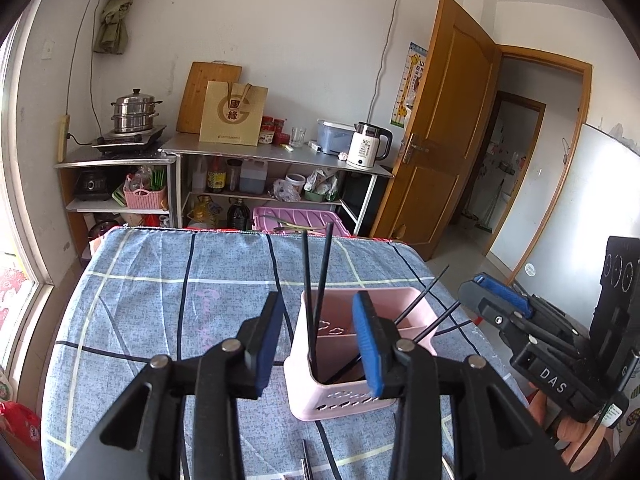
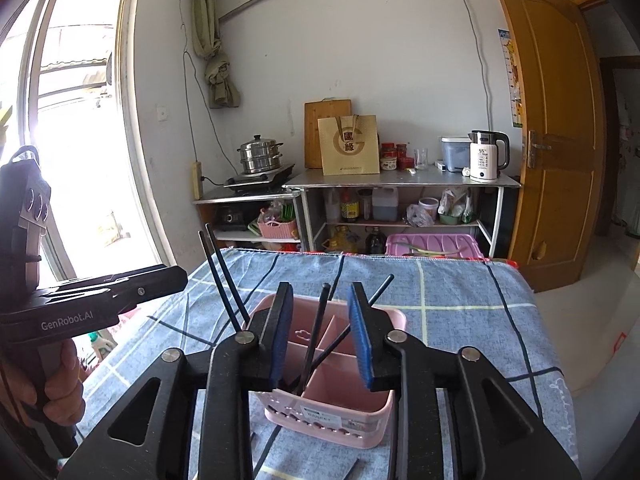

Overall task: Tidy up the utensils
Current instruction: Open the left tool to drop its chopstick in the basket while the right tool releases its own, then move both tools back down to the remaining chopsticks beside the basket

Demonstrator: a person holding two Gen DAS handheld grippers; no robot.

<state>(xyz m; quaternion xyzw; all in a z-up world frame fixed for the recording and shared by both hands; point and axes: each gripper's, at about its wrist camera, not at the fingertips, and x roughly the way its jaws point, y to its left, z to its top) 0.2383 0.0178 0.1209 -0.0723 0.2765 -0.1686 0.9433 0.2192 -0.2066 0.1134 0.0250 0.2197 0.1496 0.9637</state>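
Note:
A pink utensil holder (image 1: 344,396) with compartments stands on the blue checked tablecloth (image 1: 168,292). Several black chopsticks (image 1: 318,280) stand in it, leaning outward. My left gripper (image 1: 318,344) is open and empty, just above and in front of the holder. In the right wrist view the holder (image 2: 340,404) sits below my right gripper (image 2: 320,332), which is open and empty, with chopsticks (image 2: 314,336) rising between its blue pads. More utensils lie on the cloth near the bottom edge (image 1: 306,460). The right gripper also shows in the left wrist view (image 1: 500,304).
A metal shelf (image 1: 280,152) behind the table carries a steamer pot (image 1: 134,114), a paper bag, a white kettle (image 1: 366,146) and bottles. A pink crate (image 1: 300,222) sits past the table's far edge. A wooden door (image 1: 444,120) stands open at right.

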